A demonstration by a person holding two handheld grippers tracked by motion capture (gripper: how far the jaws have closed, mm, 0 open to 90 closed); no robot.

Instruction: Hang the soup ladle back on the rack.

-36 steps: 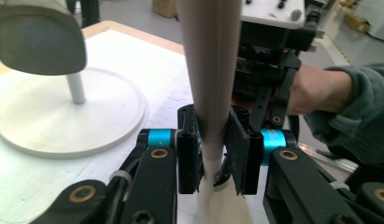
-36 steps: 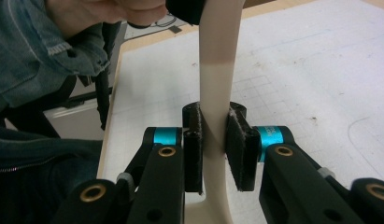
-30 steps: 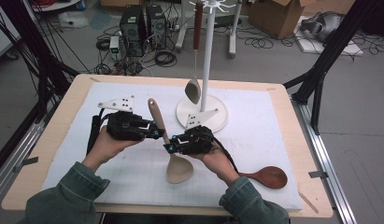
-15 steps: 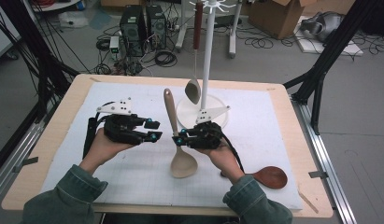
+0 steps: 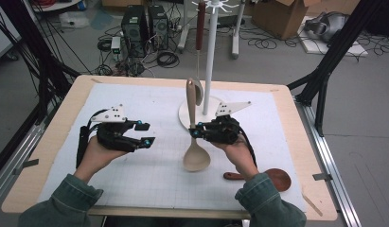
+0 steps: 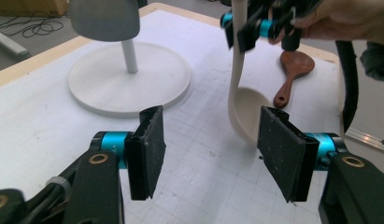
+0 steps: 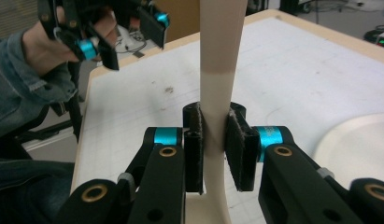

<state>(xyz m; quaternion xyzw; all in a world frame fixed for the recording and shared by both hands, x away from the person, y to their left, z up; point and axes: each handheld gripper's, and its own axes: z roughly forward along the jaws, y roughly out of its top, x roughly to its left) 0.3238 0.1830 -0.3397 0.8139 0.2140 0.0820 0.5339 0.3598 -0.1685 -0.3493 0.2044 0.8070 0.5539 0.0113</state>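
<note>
My right gripper [image 5: 196, 130] is shut on the handle of a pale wooden spoon [image 5: 196, 158]. The spoon stands nearly upright, bowl down over the white mat, handle end up beside the stand. In the right gripper view both pads [image 7: 238, 149] press the handle [image 7: 218, 70]. My left gripper [image 5: 144, 134] is apart to the left; its jaws have just been opening and nothing is between them. In the left gripper view the open pads [image 6: 146, 149] frame the spoon's bowl [image 6: 243, 109] farther off, which they do not touch.
A white stand [image 5: 210, 61] on a round base [image 5: 185, 116] rises behind the spoon; a ladle with a dark red handle [image 5: 200, 23] hangs from it. A dark brown spoon [image 5: 275, 178] lies on the mat by my right forearm. Cables and boxes lie beyond the table.
The left gripper let go of the pale spoon's handle, opened and drew away to the left. The right gripper carried the spoon to the right toward the stand and turned it more upright.
</note>
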